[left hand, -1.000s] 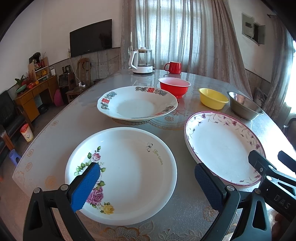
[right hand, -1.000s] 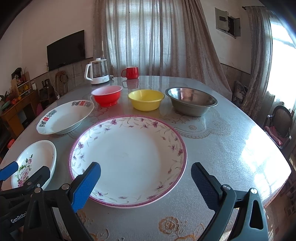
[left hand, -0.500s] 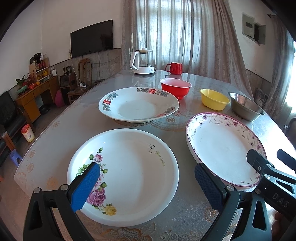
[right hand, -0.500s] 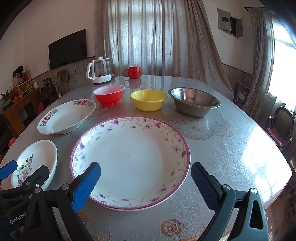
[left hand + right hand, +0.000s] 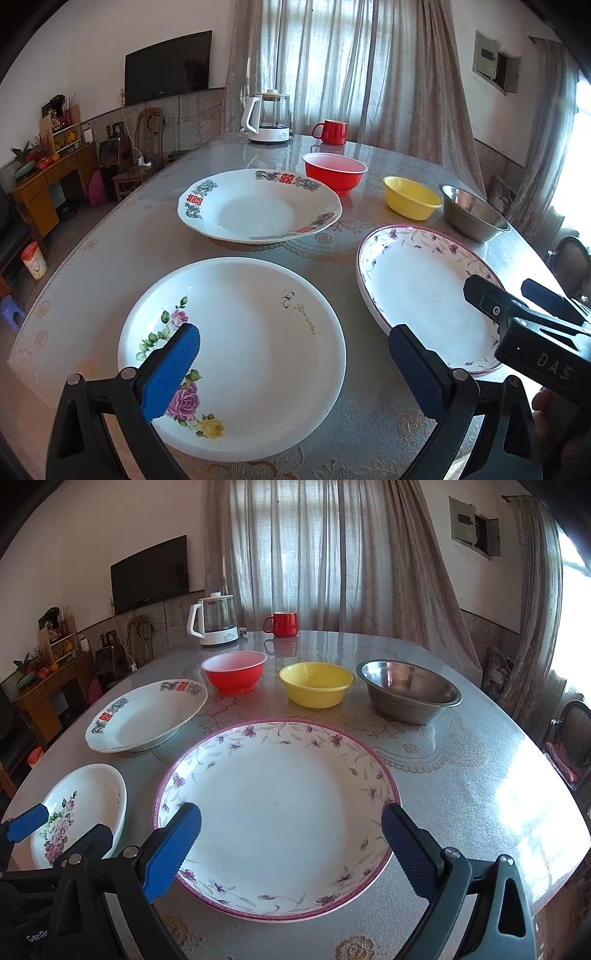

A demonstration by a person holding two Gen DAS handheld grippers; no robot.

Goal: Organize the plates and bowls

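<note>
A white rose plate [image 5: 236, 354] [image 5: 81, 808] lies at the table's near left, and my left gripper [image 5: 293, 363] hangs open over its near part with nothing held. Right of it sits a larger pink-rimmed floral plate [image 5: 417, 291] [image 5: 277, 812]; my right gripper [image 5: 291, 843] is open above its near edge, empty. Farther back rests a deep white plate with red characters [image 5: 258, 205] [image 5: 144, 716]. Behind stand a red bowl [image 5: 235, 675] [image 5: 334, 173], a yellow bowl [image 5: 316, 683] [image 5: 410, 195] and a steel bowl [image 5: 408, 690] [image 5: 472, 216] in a row.
A glass kettle [image 5: 214, 622] and red mug [image 5: 282, 624] stand at the table's far end before the curtains. The glass-topped round table [image 5: 461, 775] has bare surface to the right. A chair [image 5: 570, 738] stands off the right edge; a wooden desk [image 5: 48, 181] is far left.
Both grippers have crept slightly forward and the views shifted a little; the plates and bowls have not moved. Both stay open.
</note>
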